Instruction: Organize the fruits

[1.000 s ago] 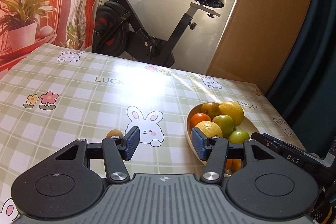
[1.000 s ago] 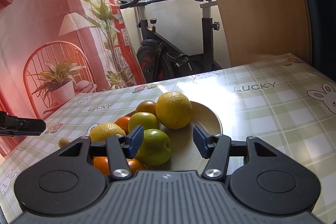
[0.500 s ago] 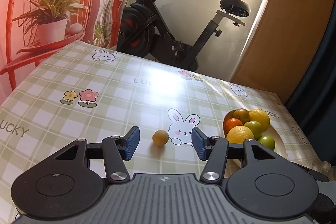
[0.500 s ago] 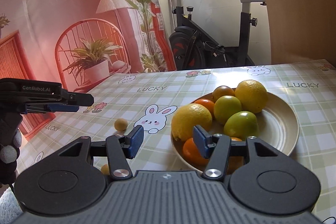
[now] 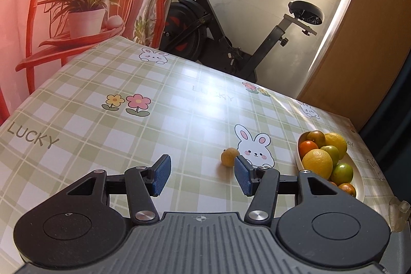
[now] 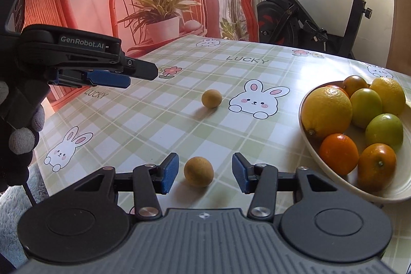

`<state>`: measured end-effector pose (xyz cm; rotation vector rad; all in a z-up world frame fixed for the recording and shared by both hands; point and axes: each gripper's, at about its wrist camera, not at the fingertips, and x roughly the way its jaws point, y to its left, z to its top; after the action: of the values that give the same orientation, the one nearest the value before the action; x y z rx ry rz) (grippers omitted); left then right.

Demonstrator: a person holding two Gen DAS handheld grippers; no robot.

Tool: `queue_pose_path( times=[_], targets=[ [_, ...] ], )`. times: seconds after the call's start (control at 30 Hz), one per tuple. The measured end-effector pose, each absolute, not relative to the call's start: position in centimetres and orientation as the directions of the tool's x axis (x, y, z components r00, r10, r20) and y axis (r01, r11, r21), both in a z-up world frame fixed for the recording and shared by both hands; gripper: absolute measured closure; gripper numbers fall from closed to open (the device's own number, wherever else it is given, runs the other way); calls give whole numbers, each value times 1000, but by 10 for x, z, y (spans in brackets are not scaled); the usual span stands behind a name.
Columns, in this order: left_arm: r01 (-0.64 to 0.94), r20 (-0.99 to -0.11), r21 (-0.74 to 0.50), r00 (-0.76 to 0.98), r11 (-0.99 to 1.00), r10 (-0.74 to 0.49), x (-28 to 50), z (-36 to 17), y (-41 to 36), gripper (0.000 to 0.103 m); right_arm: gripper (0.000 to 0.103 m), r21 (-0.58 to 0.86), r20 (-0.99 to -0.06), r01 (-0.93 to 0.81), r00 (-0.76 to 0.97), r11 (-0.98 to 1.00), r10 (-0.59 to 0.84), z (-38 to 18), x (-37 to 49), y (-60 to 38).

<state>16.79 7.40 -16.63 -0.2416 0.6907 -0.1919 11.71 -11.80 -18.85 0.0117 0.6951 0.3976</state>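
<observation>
Between closing right hand-held gripper [image 6: 205, 176] pads, untouched round fruit [image 6: 198, 171], no long axis

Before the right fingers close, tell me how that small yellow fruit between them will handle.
The small yellow fruit looks round, so it may roll if nudged off-centre. Its dull, speckled skin probably grips well. The closing right gripper is not yet touching it.

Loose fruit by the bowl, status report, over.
Right gripper closing, near small yellow fruit between pads, untouched. Left gripper open, empty. Second small fruit loose beside bunny print. Path to bowl clear.
</observation>
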Motion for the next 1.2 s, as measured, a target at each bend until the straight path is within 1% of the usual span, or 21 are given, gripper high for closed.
queue_pose_path(
  times=[0.1, 0.17, 0.23, 0.3, 0.4, 0.63, 0.93, 1.1, 1.2],
  targets=[
    [89, -606, -286, 755, 954, -252, 167, -168, 76, 46, 57, 138, -633, -359, 685, 923, 361, -192, 119, -113],
    [87, -605, -293, 755, 952, -255, 168, -169, 77, 46, 58, 129, -642, -366, 677, 922, 359, -194, 120, -110],
    [90, -603, -294, 755, 952, -257, 167, -170, 76, 46, 65, 117, -650, -376, 671, 919, 357, -196, 120, -107],
    [98, -600, -290, 756, 952, -260, 166, -170, 75, 46, 69, 110, -652, -379, 670, 919, 354, -197, 119, -106],
    [115, -594, -281, 759, 953, -266, 165, -170, 71, 46, 74, 112, -650, -374, 673, 921, 353, -197, 119, -108],
    [149, -595, -281, 748, 948, -294, 164, -170, 64, 46, 74, 122, -624, -357, 698, 926, 351, -194, 114, -115],
    [179, -612, -264, 728, 948, -308, 164, -172, 49, 46, 74, 187, -576, -282, 745, 941, 337, -190, 107, -143],
    [190, -626, -259, 714, 947, -314, 169, -175, 44, 46, 74, 186, -553, -274, 765, 944, 331, -192, 106, -154],
    [212, -615, -276, 710, 937, -342, 178, -176, 40, 47, 74, 170, -534, -281, 779, 944, 328, -192, 107, -159]
  ],
)
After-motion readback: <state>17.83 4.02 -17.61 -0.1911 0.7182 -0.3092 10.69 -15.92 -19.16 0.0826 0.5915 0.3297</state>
